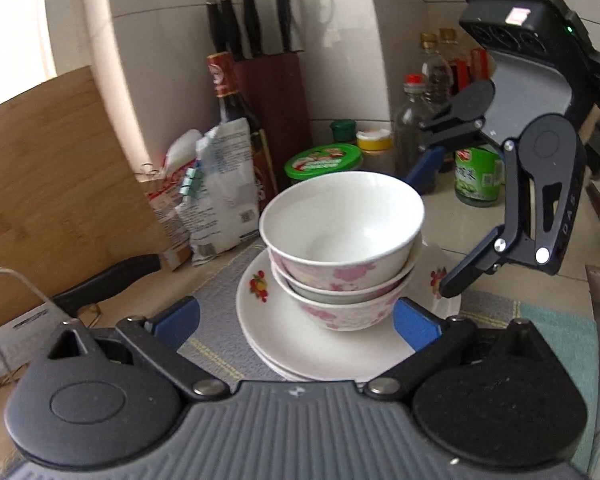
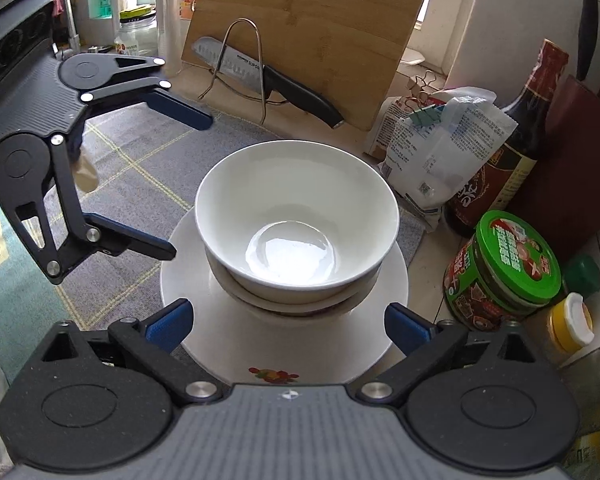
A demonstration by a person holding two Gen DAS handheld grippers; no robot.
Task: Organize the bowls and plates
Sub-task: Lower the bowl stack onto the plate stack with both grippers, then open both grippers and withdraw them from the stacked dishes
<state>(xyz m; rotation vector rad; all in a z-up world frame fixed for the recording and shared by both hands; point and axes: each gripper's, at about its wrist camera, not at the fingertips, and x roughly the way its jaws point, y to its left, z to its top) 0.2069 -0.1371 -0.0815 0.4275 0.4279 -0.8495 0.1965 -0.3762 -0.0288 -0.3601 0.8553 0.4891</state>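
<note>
Plates (image 2: pixel 284 360) lie stacked on the grey mat (image 2: pixel 132 176), with three nested bowls (image 1: pixel 342 216) standing on them, so the gathering looks largely done; whether they must be put elsewhere I cannot tell. Left gripper (image 1: pixel 296 320) and right gripper (image 2: pixel 286 320) both stand spread wide, grasping nothing, the stack between their tips. Only the left view shows the bowls' pink flower pattern; only the right shows the knife (image 2: pixel 260 76) against its wire stand.

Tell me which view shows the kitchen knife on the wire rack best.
The right wrist view: the kitchen knife shows whole, blade through the wire rack, against the cutting board. The left wrist view shows only its black handle, partly blurred.
</note>
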